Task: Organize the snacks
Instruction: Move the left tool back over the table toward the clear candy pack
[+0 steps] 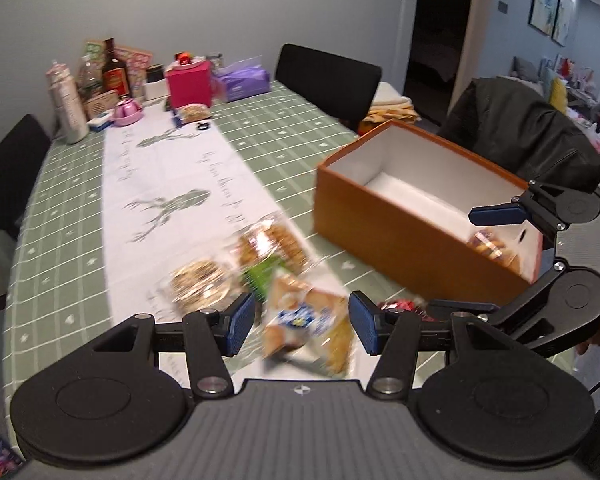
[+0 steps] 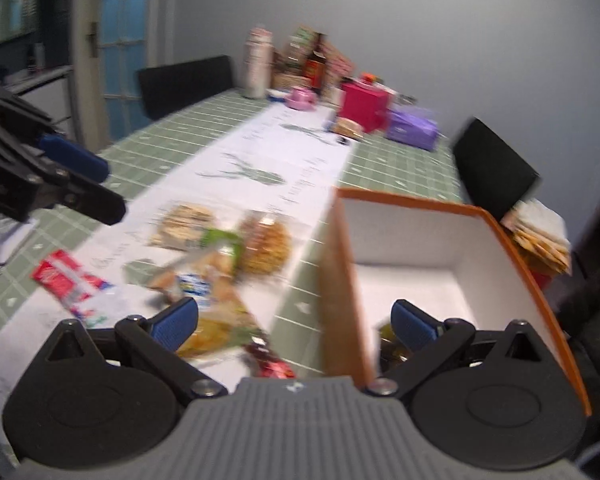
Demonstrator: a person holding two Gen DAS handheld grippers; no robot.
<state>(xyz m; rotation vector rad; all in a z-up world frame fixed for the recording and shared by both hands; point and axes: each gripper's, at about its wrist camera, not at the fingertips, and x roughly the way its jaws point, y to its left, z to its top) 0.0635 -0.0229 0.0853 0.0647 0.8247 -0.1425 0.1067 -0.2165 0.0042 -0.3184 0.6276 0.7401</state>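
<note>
Both tools empty by orange box (image 1: 400, 236)
Left tool (image 1: 302, 322) part-open over snack pile (image 1: 260, 272); right tool (image 2: 294, 322) spread wide astride box wall

one orange box (image 1: 384, 220), two hand-held grippers (image 1: 302, 322)

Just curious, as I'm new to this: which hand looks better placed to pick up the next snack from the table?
Left, probably. The left tool hangs open right over the blue-labelled snack packet on the table, while the right tool, also open, sits astride the orange box wall.
</note>
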